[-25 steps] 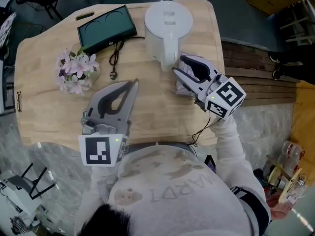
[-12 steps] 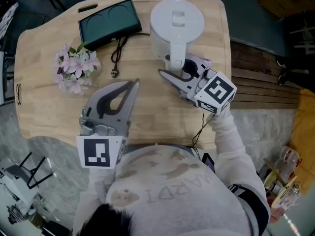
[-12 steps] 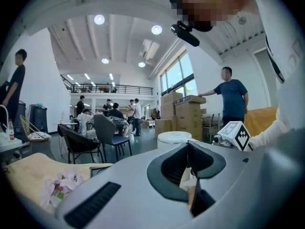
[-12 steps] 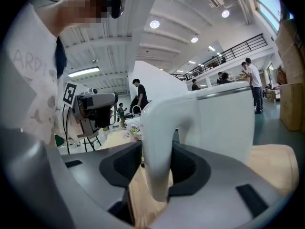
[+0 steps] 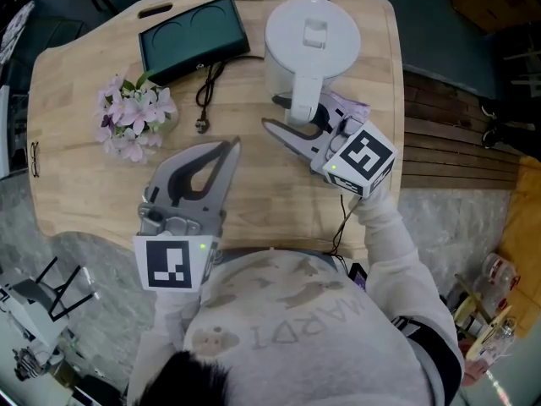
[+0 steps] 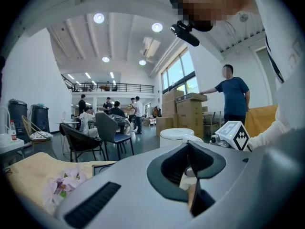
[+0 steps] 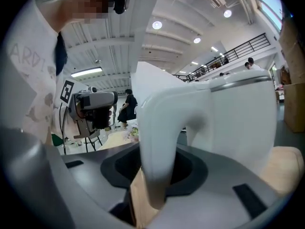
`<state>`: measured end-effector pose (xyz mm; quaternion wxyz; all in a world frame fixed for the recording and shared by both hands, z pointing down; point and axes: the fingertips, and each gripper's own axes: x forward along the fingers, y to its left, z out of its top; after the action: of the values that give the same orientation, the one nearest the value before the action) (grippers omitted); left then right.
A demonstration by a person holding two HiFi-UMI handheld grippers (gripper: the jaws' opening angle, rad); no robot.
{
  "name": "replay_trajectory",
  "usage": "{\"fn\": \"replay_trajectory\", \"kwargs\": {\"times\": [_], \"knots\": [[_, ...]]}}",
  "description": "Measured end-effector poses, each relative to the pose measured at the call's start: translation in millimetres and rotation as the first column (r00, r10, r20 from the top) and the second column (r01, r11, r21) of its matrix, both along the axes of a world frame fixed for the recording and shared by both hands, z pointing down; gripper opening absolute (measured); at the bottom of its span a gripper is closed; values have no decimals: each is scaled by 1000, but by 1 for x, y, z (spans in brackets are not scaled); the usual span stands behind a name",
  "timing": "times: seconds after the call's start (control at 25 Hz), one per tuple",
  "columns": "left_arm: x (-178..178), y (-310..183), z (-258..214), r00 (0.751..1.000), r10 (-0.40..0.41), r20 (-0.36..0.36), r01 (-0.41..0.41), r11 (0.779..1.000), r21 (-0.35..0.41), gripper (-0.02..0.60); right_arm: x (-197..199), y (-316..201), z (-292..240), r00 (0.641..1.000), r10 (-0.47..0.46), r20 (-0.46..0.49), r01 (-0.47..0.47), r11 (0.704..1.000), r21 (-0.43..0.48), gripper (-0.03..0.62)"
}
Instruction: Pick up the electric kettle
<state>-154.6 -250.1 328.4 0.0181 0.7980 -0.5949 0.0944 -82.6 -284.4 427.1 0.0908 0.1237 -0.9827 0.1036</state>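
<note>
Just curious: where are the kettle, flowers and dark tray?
kettle (image 5: 313, 36): head view, on its lid.
flowers (image 5: 135, 115): head view, on the pink petals.
dark tray (image 5: 194, 36): head view, on its bare middle.

On the single tabletop (image 5: 84, 184): one kettle (image 5: 313, 41), one green tray (image 5: 193, 36) with two round recesses, one bunch of flowers (image 5: 133, 117), one black cord (image 5: 205, 96). Two grippers in all, left gripper (image 5: 230, 145) and right gripper (image 5: 277, 113), each with one marker cube: left cube (image 5: 173, 263), right cube (image 5: 359, 159). Farther off, in the left gripper view: two chairs, one black (image 6: 74, 135) and one grey (image 6: 107, 127); one person (image 6: 233, 97) in a blue top; a far group (image 6: 119, 109) too small to count; stacked boxes (image 6: 183, 112), number unclear; four round ceiling lights (image 6: 98, 18) nearest.
</note>
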Motion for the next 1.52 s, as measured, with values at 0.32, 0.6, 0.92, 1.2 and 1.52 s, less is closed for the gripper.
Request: {"fn": "replay_trajectory", "kwargs": {"times": [0.32, 0.6, 0.92, 1.2, 1.52], "knots": [[-10, 6, -3, 1000, -23, 19, 22, 1000, 3, 0, -12, -5, 0, 999, 29, -13, -28, 998, 49, 100], [-22, 18, -9, 998, -53, 36, 53, 998, 19, 0, -14, -13, -12, 997, 81, 17, -81, 995, 49, 104], [-23, 33, -23, 997, -64, 43, 62, 997, 49, 0, -4, 5, -54, 991, 93, 94, -99, 994, 56, 106], [0, 48, -38, 1000, -23, 18, 21, 995, 96, 0, 17, 43, -106, 988, 87, 129, -102, 988, 113, 107], [38, 77, -58, 998, 57, -17, -54, 987, 149, 0, 59, 105, -152, 987, 116, 113, -135, 975, 177, 107]]}}
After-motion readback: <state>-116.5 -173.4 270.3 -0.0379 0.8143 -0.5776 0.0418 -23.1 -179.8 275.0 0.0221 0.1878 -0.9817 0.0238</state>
